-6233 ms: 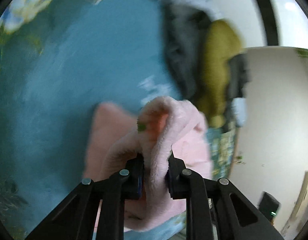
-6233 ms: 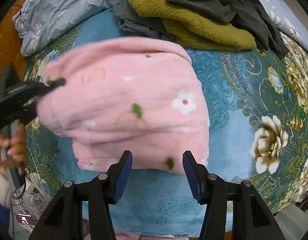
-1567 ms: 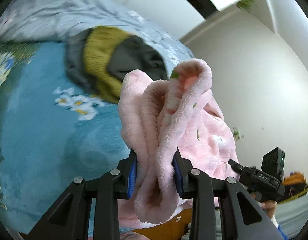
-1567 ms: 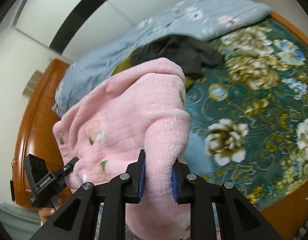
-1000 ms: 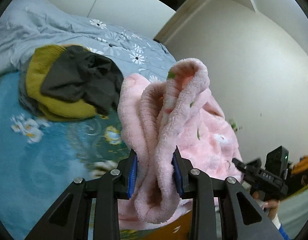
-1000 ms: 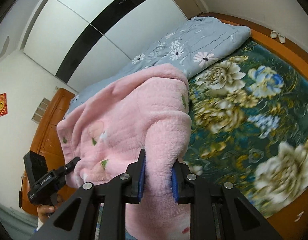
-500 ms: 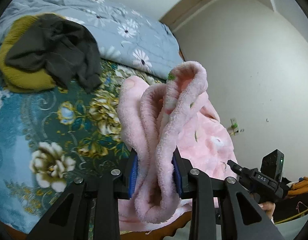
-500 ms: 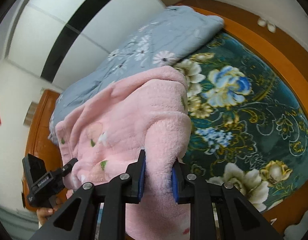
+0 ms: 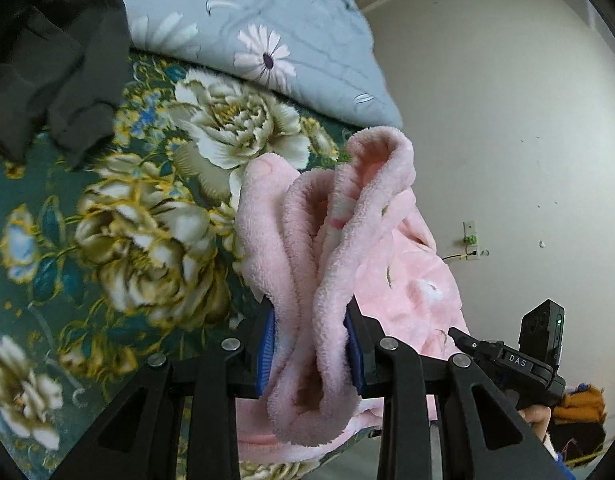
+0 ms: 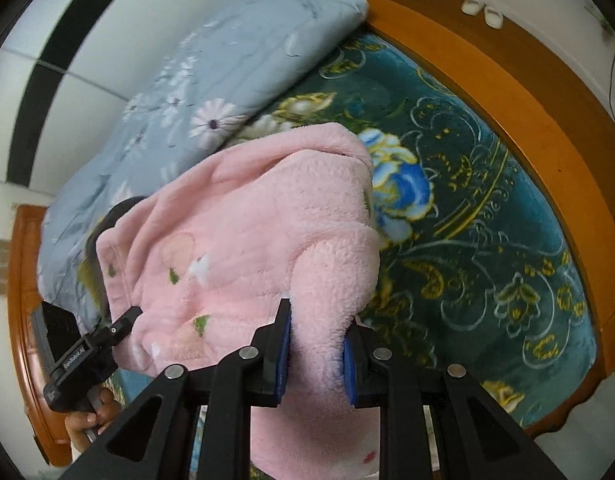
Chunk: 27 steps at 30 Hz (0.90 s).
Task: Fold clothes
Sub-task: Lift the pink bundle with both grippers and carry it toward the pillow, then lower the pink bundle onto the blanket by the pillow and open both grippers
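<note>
A fluffy pink garment (image 9: 339, 240) with small flower and leaf prints hangs folded between both grippers above the bed. My left gripper (image 9: 309, 340) is shut on a thick bunch of its edge, several layers squeezed between the blue pads. My right gripper (image 10: 317, 354) is shut on the other folded end of the pink garment (image 10: 243, 248). In the left wrist view the right gripper (image 9: 507, 358) shows at the lower right, held by a hand. In the right wrist view the left gripper (image 10: 91, 348) shows at the lower left, also in a hand.
Below lies a dark teal bedspread (image 10: 487, 240) with large flowers (image 9: 147, 248). A grey-blue floral quilt (image 10: 211, 76) is bunched at the bed's far side. A dark grey garment (image 9: 55, 52) lies at upper left. An orange wooden bed frame (image 10: 519, 92) borders the bed.
Both grippers have carried the pink garment sideways and lower over the bed, toward the floral corner by the quilt. The pile of dark and mustard clothes has slid out to the left. Grips are unchanged.
</note>
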{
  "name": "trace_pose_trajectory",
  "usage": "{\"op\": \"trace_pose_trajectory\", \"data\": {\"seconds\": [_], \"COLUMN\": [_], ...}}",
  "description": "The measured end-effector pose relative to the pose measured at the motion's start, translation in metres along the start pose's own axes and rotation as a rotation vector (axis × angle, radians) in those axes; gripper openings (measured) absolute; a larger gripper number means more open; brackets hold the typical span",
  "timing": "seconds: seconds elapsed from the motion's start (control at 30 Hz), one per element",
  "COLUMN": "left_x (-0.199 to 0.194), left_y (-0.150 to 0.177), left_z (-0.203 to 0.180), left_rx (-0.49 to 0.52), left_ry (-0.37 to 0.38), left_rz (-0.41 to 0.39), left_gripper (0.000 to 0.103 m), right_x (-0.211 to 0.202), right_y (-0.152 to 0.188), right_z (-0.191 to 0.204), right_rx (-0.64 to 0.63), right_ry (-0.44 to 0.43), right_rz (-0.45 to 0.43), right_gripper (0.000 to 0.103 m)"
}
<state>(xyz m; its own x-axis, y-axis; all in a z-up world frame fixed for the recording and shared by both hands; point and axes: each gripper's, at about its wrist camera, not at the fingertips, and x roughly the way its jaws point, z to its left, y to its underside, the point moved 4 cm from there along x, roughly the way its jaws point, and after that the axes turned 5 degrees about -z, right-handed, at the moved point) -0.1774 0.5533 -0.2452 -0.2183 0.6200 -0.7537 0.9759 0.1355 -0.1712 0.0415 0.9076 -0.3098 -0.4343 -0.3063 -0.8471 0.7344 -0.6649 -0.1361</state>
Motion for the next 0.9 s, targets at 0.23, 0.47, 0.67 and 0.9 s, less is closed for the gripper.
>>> {"op": "trace_pose_trajectory", "data": {"seconds": [0.23, 0.47, 0.67, 0.9], "left_x": [0.061, 0.11, 0.132, 0.103], "left_y": [-0.043, -0.065, -0.047, -0.041], "left_z": [0.018, 0.042, 0.079, 0.08], "left_rx": [-0.025, -0.022, -0.094, -0.116], "left_ry": [-0.042, -0.093, -0.135, -0.124], "left_rz": [0.027, 0.049, 0.075, 0.027], "left_gripper": [0.032, 0.033, 0.035, 0.04], "right_x": [0.067, 0.131, 0.172, 0.16], "right_y": [-0.06, -0.087, -0.062, -0.047], "right_z": [-0.008, -0.023, -0.048, -0.056], "right_rx": [0.002, 0.016, 0.052, 0.119], "right_ry": [0.024, 0.048, 0.092, 0.036], "right_rz": [0.048, 0.091, 0.171, 0.148], "right_gripper": [0.023, 0.023, 0.023, 0.028]}}
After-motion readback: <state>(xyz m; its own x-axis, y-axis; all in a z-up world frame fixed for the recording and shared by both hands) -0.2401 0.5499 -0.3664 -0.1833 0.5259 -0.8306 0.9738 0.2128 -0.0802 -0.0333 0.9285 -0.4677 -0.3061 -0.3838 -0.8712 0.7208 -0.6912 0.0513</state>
